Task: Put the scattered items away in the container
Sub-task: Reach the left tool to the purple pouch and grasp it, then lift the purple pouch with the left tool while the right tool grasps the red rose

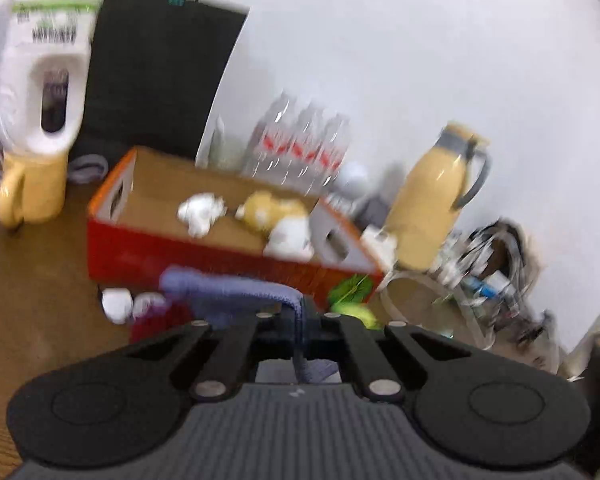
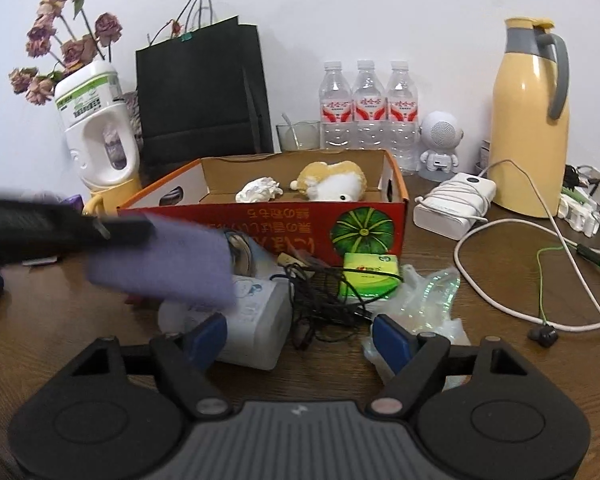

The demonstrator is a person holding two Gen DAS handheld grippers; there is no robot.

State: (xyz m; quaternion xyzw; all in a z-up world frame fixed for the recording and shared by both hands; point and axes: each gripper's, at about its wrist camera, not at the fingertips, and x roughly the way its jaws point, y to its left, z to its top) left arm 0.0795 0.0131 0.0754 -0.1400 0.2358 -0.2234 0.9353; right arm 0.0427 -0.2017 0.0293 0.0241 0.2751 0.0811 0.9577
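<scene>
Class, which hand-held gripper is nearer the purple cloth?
Left. The left hand-held gripper is clamped on the purple cloth; the right hand-held gripper hangs open below it, not touching.

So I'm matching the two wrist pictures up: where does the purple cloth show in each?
Left wrist: the purple cloth is low at centre, pinched in the left gripper, in front of the red box.
Right wrist: the cloth is left of centre, hanging from the left gripper's tip, above the table.
Shared landmark: the red box.
</scene>
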